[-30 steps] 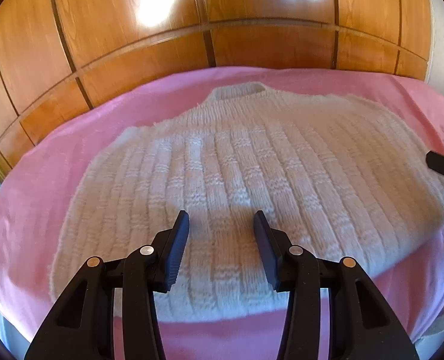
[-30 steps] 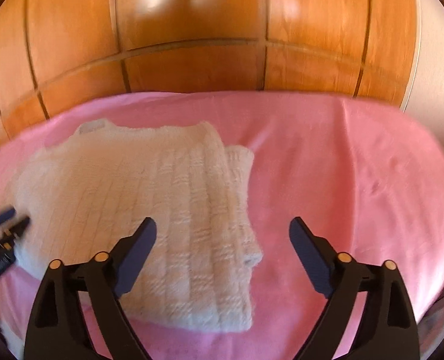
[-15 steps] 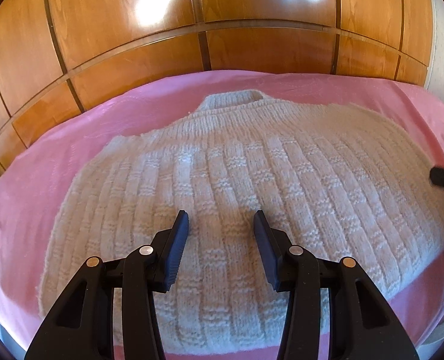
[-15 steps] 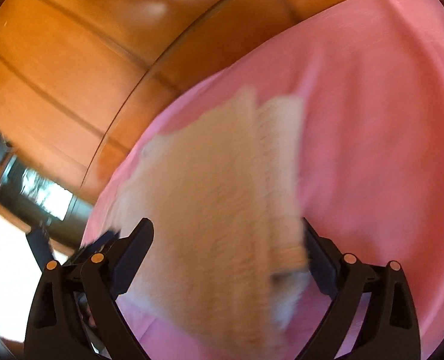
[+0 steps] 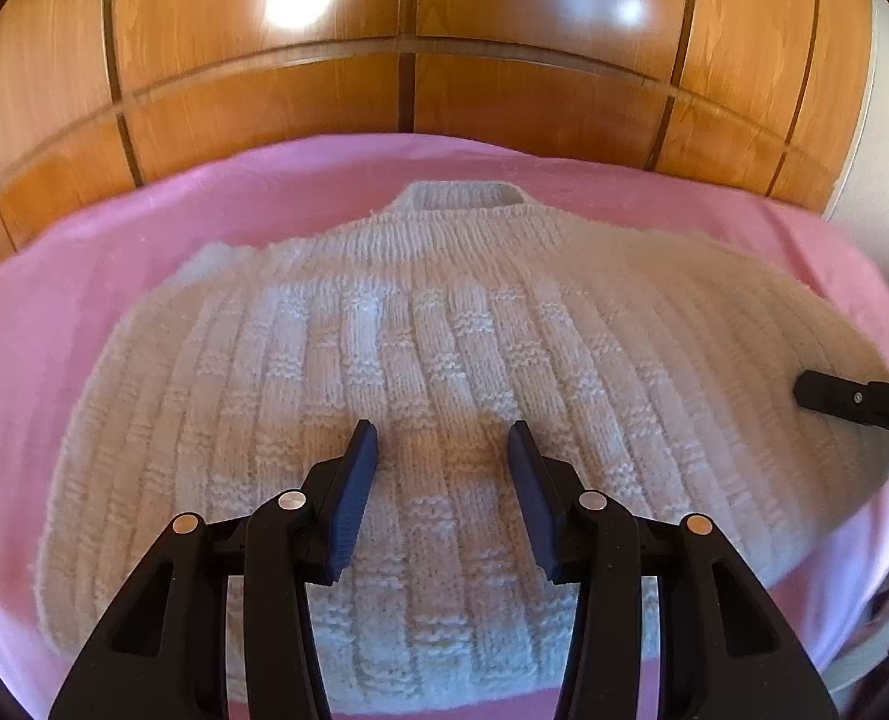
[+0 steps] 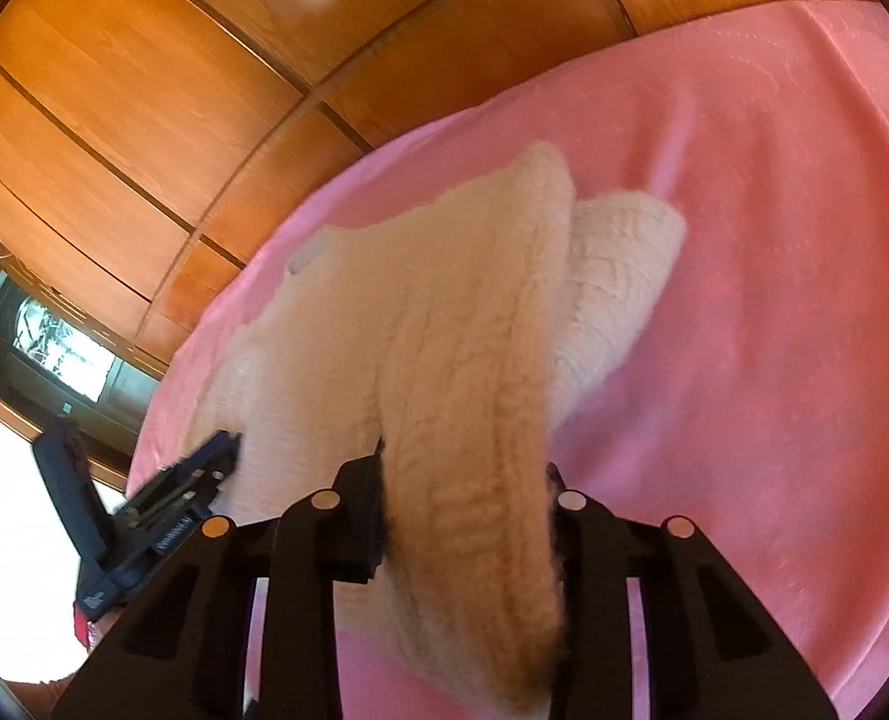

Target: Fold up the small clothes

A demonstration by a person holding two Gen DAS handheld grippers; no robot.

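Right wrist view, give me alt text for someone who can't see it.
The right gripper has just closed on a bunched fold of a cream knitted sweater lying on a pink bedspread. The left gripper reaches in at left, with wood panelling behind.

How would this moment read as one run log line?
right gripper: just closed on white ribbed knitted sweater edge | left gripper: open above it | surface: pink cloth

Sweater [image 5: 420, 420] on bedspread [image 5: 72, 300]
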